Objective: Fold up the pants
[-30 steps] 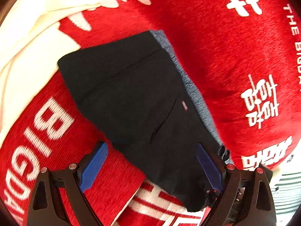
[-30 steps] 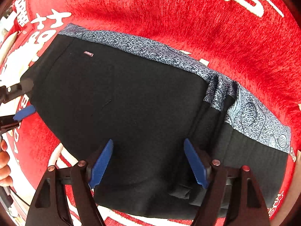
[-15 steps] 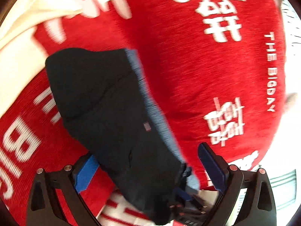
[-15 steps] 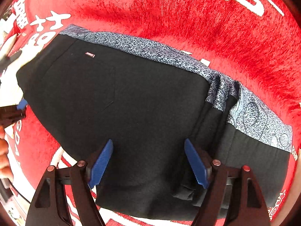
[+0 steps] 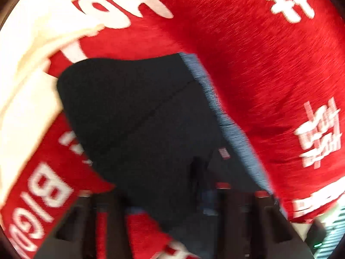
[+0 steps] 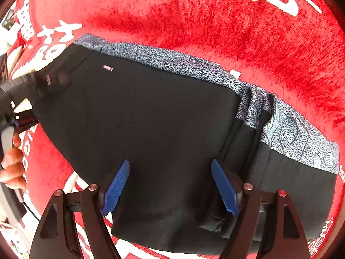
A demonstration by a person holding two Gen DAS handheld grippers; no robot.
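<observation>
Black pants (image 6: 168, 125) with a grey-blue patterned strip (image 6: 194, 67) lie folded on the red cloth. My right gripper (image 6: 170, 185) is open, its blue pads (image 6: 115, 185) spread over the near part of the pants. In the left wrist view the pants (image 5: 138, 116) fill the middle, blurred. My left gripper (image 5: 170, 202) is at their near edge; the picture is smeared and its blue pads do not show, so I cannot tell how its jaws stand. In the right wrist view the left gripper (image 6: 32, 99) sits at the pants' left end, held by a hand.
The red cloth (image 6: 215, 21) with white lettering covers the surface. A cream-white fabric (image 5: 28, 64) lies at the upper left in the left wrist view. A striped item (image 5: 332, 237) shows past the cloth's lower right edge.
The left gripper has swung back over the pants' left end and its view is now blurred. The right gripper has stayed still and open.
</observation>
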